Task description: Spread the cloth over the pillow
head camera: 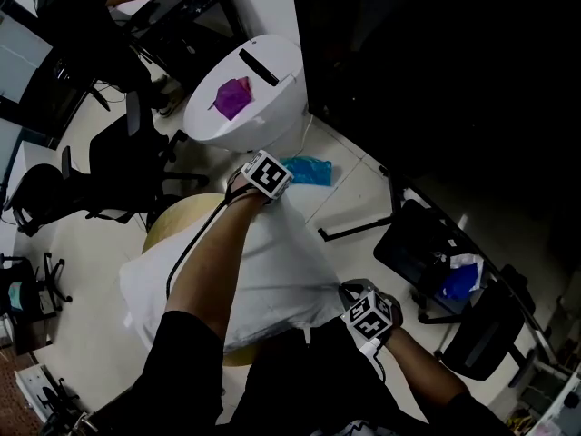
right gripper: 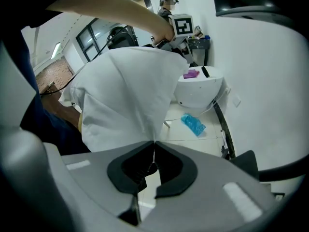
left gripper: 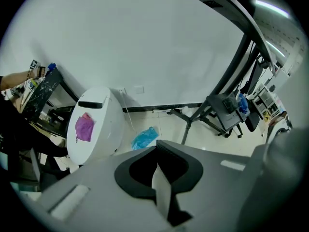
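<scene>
Pale office floor surrounds a round tan table (head camera: 177, 218) bearing the white pillow (head camera: 143, 289). The left gripper (left gripper: 158, 153), on the far side, and the right gripper (right gripper: 153, 146), on the near side, each pinch an edge of the white cloth (head camera: 277, 262), stretched above the pillow. Its left part lies uncovered, so lowering and smoothing seemingly remain.

White cloth (head camera: 277, 262) stretched between left tongs (head camera: 270, 196) and right tongs (head camera: 345, 291), hanging over white pillow (head camera: 150, 289) on round tan surface (head camera: 182, 218). Blue bag (head camera: 307, 169) on floor beyond, beside white rounded bin (head camera: 263, 98).
</scene>
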`<control>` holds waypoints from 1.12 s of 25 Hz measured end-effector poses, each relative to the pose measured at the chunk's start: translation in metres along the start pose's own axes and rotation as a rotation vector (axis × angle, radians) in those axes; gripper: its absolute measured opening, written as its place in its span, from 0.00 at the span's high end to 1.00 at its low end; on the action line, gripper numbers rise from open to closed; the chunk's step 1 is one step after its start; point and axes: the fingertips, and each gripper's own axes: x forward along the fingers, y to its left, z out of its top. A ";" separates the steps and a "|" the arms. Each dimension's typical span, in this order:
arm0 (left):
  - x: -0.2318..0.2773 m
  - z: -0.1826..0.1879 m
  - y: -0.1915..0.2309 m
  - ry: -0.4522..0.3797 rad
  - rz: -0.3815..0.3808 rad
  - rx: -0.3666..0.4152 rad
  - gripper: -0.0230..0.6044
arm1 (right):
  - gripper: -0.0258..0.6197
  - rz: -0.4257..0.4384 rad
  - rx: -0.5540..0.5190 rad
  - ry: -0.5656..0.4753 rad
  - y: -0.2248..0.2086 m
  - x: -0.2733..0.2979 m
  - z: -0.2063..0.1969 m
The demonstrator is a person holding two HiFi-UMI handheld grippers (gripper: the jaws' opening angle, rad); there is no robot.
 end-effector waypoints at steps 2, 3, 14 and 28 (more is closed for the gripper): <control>0.000 -0.002 0.002 0.012 0.014 0.019 0.96 | 0.94 0.003 -0.003 0.008 0.000 0.005 0.000; 0.000 -0.003 0.002 0.016 0.022 0.032 0.96 | 0.94 0.001 -0.006 0.008 0.000 0.007 0.000; -0.045 0.011 0.007 -0.062 0.111 0.153 0.74 | 0.93 -0.064 -0.046 0.005 -0.019 0.001 -0.006; -0.220 -0.041 -0.055 -0.251 0.211 0.239 0.63 | 0.81 -0.107 -0.201 -0.176 0.026 -0.056 0.062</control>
